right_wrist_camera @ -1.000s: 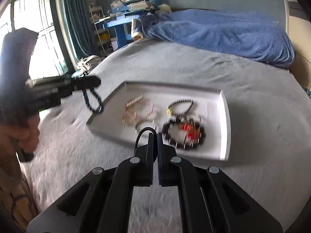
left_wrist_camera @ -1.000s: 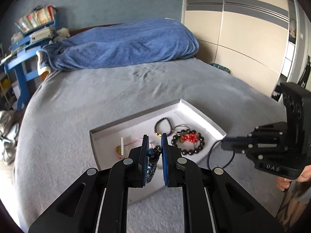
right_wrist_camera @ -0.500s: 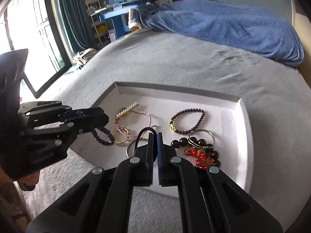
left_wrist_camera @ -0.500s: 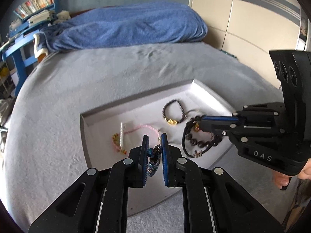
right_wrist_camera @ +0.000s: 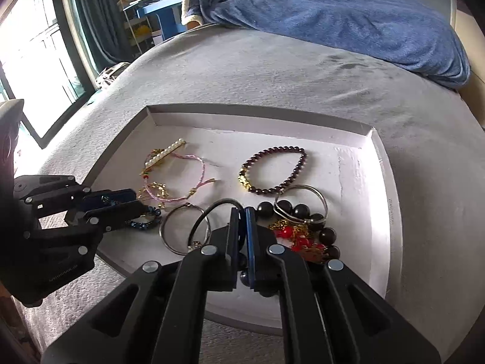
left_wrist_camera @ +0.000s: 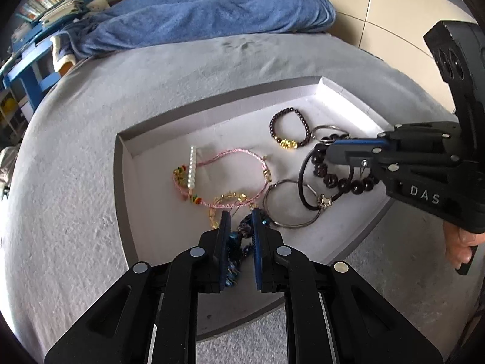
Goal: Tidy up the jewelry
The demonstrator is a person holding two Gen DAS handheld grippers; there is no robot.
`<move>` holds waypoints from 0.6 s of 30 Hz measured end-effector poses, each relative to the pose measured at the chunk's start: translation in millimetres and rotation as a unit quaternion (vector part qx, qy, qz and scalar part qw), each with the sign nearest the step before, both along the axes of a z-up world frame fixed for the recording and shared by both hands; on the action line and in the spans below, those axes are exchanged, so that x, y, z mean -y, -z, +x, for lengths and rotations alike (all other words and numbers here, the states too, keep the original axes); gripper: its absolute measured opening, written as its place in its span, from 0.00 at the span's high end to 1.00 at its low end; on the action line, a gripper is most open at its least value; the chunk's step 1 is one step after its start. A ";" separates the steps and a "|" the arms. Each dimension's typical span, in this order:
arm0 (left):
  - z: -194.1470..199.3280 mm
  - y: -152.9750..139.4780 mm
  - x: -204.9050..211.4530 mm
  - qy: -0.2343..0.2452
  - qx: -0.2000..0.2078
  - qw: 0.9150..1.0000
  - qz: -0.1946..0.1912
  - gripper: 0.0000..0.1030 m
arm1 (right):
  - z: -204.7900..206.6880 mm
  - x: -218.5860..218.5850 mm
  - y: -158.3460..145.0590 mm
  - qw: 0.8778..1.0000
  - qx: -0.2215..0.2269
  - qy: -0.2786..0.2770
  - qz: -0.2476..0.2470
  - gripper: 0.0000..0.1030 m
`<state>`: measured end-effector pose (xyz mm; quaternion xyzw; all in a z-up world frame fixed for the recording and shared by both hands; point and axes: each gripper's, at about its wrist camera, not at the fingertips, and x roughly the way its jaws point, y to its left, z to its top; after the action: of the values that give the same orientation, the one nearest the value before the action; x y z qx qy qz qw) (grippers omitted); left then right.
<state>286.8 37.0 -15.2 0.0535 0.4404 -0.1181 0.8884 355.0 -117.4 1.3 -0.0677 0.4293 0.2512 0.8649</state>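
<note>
A shallow white tray [left_wrist_camera: 342, 97] [right_wrist_camera: 385, 163] lies on the grey bed and holds several bracelets. My left gripper [left_wrist_camera: 240, 215] [right_wrist_camera: 142, 204] is shut on a blue beaded bracelet [left_wrist_camera: 239, 236] [right_wrist_camera: 145, 221], low over the tray's near left part. My right gripper [right_wrist_camera: 242, 209] [left_wrist_camera: 329, 151] is shut on a thin black cord bracelet [right_wrist_camera: 212, 212] with a small star charm [left_wrist_camera: 325, 201], hanging over the tray. In the tray lie a dark red bead bracelet [right_wrist_camera: 279, 166], a pink cord bracelet [left_wrist_camera: 236, 179], a silver bangle [left_wrist_camera: 291, 203] and a black bead bracelet [right_wrist_camera: 315, 221].
A blue blanket [left_wrist_camera: 206, 9] [right_wrist_camera: 348, 21] lies across the far end of the bed. A blue desk with books [right_wrist_camera: 163, 3] and a window [right_wrist_camera: 27, 54] stand to the left. Pale wardrobe doors [left_wrist_camera: 394, 15] stand to the right.
Both grippers have moved forward and down over the tray, each still holding its bracelet. The tray now looks much closer in both views.
</note>
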 end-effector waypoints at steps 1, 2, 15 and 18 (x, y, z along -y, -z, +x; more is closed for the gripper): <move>-0.4 -0.2 -0.5 -0.001 0.000 1.000 -0.002 0.80 | 0.0 1.0 -0.2 1.000 0.001 0.002 0.000 0.89; -1.8 -1.3 -1.2 -0.003 0.004 1.000 -0.005 0.75 | -0.3 2.3 -0.8 1.000 0.002 0.004 0.001 0.80; -24.2 -22.6 -5.6 -0.036 0.065 0.997 -0.013 0.12 | -9.1 36.1 -20.1 0.998 0.030 0.049 0.032 0.39; -27.1 -27.6 -6.1 -0.046 0.077 0.996 -0.013 0.10 | -13.0 44.0 -23.0 0.997 0.035 0.060 0.042 0.31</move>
<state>259.7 43.1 12.5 0.0307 0.3711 -0.0783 0.9248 342.0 -161.4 24.3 -0.0140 0.3907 0.2139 0.8952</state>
